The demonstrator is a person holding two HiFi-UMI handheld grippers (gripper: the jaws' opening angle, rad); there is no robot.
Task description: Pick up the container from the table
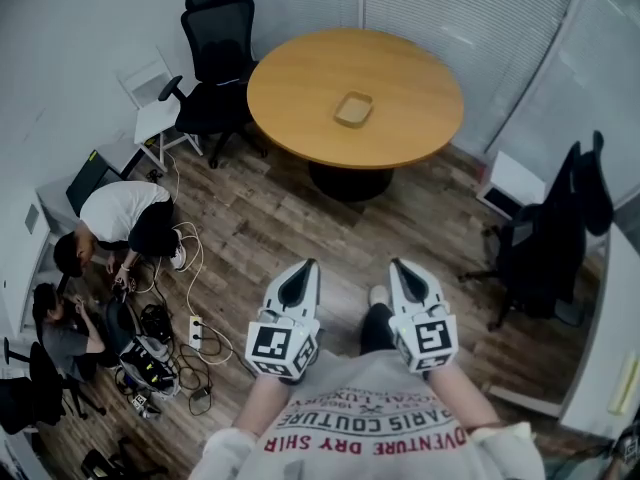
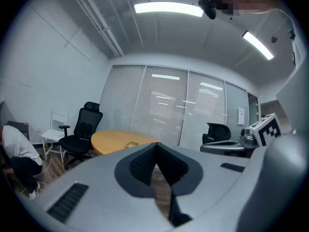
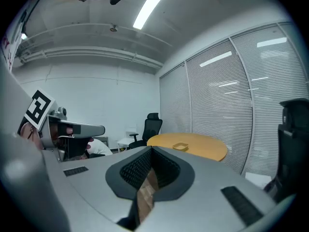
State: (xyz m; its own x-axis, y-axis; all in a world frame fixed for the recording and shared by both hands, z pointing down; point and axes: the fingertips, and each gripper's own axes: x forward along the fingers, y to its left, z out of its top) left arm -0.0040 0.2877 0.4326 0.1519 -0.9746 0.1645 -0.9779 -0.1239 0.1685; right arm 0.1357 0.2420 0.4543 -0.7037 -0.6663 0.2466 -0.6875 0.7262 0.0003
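– While both tools are held close to the chest, how are the jaws set?

– The left gripper [image 2: 155, 148] is seen pressed together at the tips, with nothing between its pads. Only floor shows through the slit behind them. The right gripper [image 3: 150, 151] is set the same way, tips together and nothing pinched.

– And where is the container found?

– The container [image 1: 353, 109] is seen lying near the middle of the round table [image 1: 300, 78]. It is well apart from both grippers, with a stretch of wooden floor [image 1: 270, 218] between.

– Which step is judged to be in hand?

– The approach, at its very start. The container is untouched and the pick-up is not yet begun.

– What is called for next?

– The table must first be walked up to, past the black office chair [image 1: 215, 68] at its left. One gripper's jaws would then have to be spread, lowered over a wall of the container, and closed on it. As the container looks shallow and light, a grip on one wall is judged likely to be enough. Its material cannot be told from this far.
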